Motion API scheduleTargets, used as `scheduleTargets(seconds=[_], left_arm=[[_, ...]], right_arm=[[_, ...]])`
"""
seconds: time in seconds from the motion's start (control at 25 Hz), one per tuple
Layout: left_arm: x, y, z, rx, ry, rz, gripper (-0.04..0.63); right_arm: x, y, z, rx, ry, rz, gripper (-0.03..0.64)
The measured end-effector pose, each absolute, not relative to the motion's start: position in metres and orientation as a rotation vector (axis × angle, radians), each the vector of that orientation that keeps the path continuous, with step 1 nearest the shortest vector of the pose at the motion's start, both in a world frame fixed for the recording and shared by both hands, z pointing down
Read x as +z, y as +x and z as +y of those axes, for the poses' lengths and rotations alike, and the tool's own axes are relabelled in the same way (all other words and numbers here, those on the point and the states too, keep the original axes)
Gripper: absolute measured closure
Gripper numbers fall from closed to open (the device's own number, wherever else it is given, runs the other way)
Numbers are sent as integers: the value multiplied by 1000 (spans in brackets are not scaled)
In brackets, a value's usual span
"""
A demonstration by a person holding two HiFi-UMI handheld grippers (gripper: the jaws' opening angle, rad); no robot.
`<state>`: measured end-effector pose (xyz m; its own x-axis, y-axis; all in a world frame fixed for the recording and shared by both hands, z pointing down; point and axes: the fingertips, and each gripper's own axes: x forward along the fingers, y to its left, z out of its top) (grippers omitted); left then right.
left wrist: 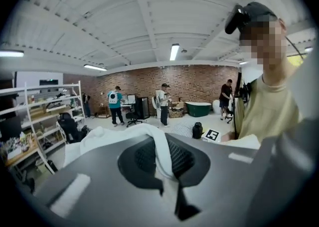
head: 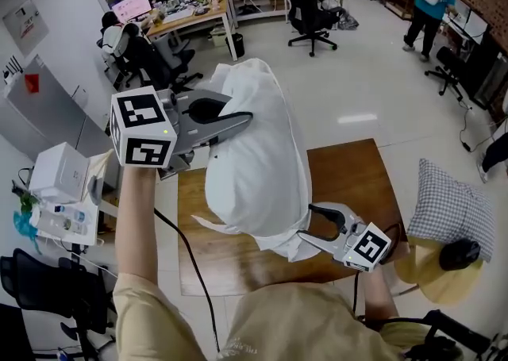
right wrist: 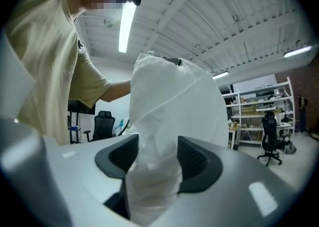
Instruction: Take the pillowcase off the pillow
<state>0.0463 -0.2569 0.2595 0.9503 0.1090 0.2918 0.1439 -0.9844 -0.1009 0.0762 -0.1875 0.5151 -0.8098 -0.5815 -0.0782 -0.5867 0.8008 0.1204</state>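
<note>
Left tongs (head: 242,119) on pillowcase (head: 262,153); checked cushion (head: 451,207) nearby

The white pillow (head: 258,153) is held up over the middle of the bench (head: 357,169) and blocks any straight reach across it. The wood on either side is bare. A black cable (head: 186,255) trails over the bench's left part. A checked cushion (head: 452,209) sits just off the right edge, and a white box (head: 59,173) and a black chair (head: 40,288) crowd the left. The floor (head: 357,74) beyond is open.
</note>
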Motion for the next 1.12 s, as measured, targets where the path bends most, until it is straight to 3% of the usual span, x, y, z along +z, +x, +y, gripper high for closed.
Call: scheduleTargets(seconds=[0.28, 0.76, 1.0, 1.08, 1.12], left_arm=[[245, 51, -227, -431, -2757, -414, 584], [287, 11, -182, -750, -2626, -574, 584], [286, 10, -183, -633, -2699, -619, 584], [283, 11, -181, -633, -2721, -617, 584], [283, 12, -181, -636, -2728, -611, 584]], right_arm=[[435, 101, -150, 351, -740, 2747, 359], [395, 148, -178, 409, -1125, 2618, 359], [374, 153, -205, 363, -1086, 2702, 359], [371, 148, -210, 348, -1011, 2777, 369], [371, 146, -211, 344, -972, 2806, 409]])
